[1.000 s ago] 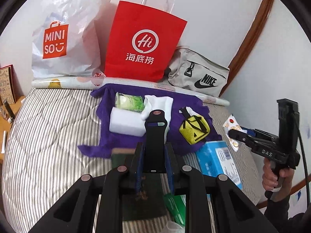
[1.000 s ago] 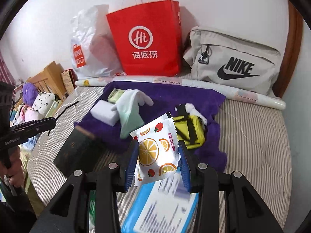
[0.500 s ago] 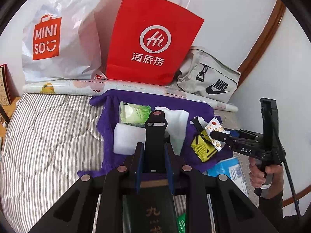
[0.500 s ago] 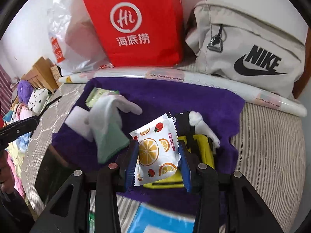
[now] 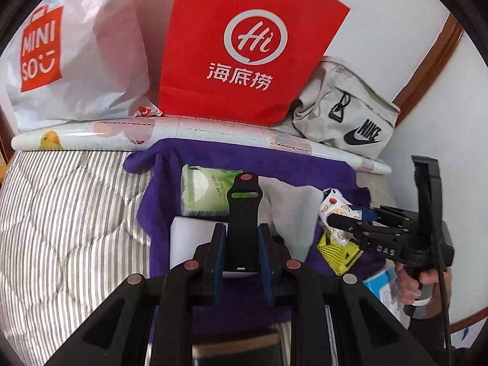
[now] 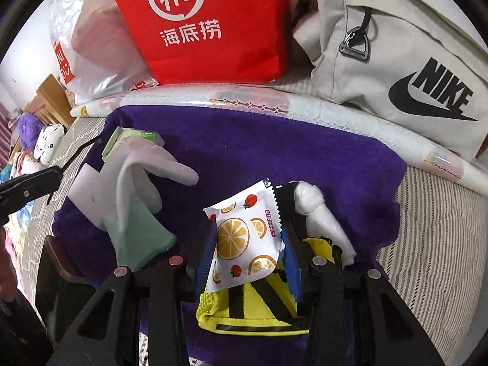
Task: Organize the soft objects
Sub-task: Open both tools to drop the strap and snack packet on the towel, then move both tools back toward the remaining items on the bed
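A purple towel (image 5: 274,164) (image 6: 274,149) lies on the striped bed. On it are a green tissue pack (image 5: 204,192) (image 6: 128,137), a white sponge block (image 5: 192,238), a white and mint glove (image 6: 137,201) and a yellow mesh pouch (image 6: 244,314) (image 5: 338,250). My left gripper (image 5: 241,244) is shut on a black watch strap (image 5: 244,213), above the sponge. My right gripper (image 6: 247,259) (image 5: 341,222) is shut on a white orange-print wet-wipe packet (image 6: 244,238) (image 5: 334,207), above the yellow pouch.
A red paper bag (image 5: 244,45) (image 6: 207,24), a white Miniso bag (image 5: 76,55) and a grey Nike bag (image 6: 396,61) (image 5: 344,116) stand along the wall behind a rolled mat (image 5: 122,131). A dark book (image 6: 64,277) and a blue box (image 5: 384,286) lie at the towel's near edge.
Both grippers moved forward over the purple towel. The right one carried the packet from beside the blue box to above the yellow pouch. Both grips are unchanged.
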`<state>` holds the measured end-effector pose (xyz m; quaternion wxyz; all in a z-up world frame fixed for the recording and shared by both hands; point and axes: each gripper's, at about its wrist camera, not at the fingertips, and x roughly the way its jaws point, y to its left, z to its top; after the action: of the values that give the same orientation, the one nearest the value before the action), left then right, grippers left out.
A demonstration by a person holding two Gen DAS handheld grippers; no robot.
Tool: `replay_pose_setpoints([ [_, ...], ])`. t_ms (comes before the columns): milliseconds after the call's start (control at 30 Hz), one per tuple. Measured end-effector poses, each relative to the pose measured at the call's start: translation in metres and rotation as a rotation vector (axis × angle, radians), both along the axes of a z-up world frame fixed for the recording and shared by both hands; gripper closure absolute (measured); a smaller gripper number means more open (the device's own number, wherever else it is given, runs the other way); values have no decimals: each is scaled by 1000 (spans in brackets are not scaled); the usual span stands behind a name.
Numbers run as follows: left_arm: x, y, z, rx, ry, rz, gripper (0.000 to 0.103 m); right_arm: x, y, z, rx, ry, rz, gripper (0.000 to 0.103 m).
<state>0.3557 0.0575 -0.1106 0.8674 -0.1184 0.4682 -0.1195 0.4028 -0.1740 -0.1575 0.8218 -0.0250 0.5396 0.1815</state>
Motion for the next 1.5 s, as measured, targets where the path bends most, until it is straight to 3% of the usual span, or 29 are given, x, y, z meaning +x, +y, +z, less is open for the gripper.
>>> replay_pose_setpoints([
  [133,13,-6,-9,12,25,-5,83,2,1,-2,2,4,19,58],
  [433,24,-10,-22,-12,94,-21,80,-20,-10,13,5,-45,14,35],
  [633,14,-8,-10,-3,81,-13,72,-46,-17,24,-28,-59,-8,34],
  [967,-52,1,41,11,-58,6,72,-109,-25,64,15,-125,-33,33],
  [1067,-80,2,50,49,-76,14,72,-134,-32,74,18,-140,-41,33],
  [1200,-119,1,52,58,-51,-22,72,-175,-40,79,-13,-147,-65,33],
  [1267,-138,-1,52,59,-48,-35,71,-198,-44,78,31,-134,-66,33],
  [1367,-166,-5,44,68,-28,-52,52,-227,-40,75,2,-123,-52,33],
  [1500,-200,-13,25,84,11,-86,51,-267,-33,70,-58,-142,-29,33],
])
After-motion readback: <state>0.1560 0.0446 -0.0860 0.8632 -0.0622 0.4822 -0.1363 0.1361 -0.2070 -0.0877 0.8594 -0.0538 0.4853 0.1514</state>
